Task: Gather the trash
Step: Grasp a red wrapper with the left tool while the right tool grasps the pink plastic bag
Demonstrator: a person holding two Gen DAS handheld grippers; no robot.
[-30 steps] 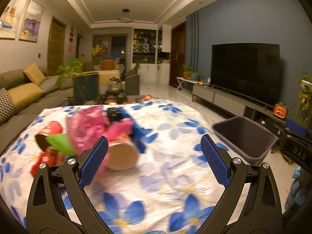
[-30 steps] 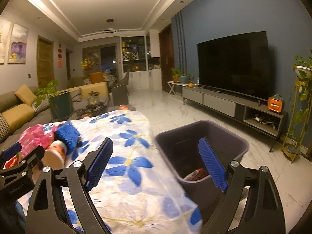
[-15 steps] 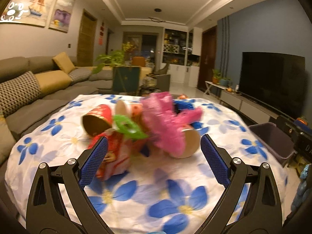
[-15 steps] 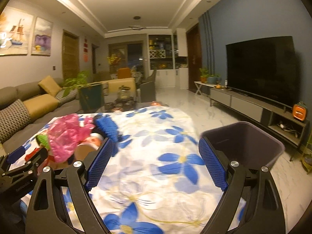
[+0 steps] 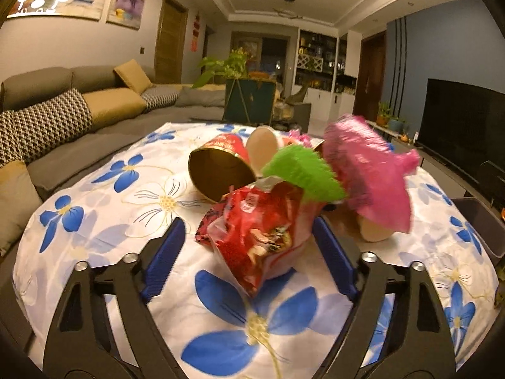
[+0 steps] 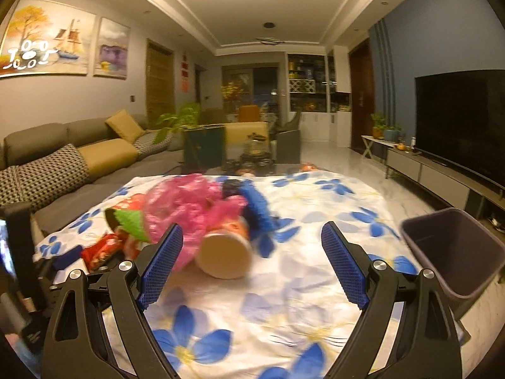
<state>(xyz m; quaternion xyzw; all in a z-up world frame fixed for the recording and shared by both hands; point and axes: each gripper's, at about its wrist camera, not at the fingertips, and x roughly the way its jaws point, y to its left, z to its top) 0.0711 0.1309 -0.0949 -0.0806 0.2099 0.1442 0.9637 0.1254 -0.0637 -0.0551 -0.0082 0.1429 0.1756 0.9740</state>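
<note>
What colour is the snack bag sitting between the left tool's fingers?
Red, with a silvery torn top edge: the snack bag shows best in the left wrist view.

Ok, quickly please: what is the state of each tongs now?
Left tongs: open, around the red snack bag, not closed on it.
Right tongs: open, empty.

Your pink bag (image 5: 366,173) hides most of the paper cup (image 5: 374,233) — the bin (image 5: 479,224) is cut off at the table's right edge.

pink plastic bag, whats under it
A paper cup on its side pokes out beneath the pink plastic bag, with a green scrap beside it. Anything deeper in the pile is covered.
</note>
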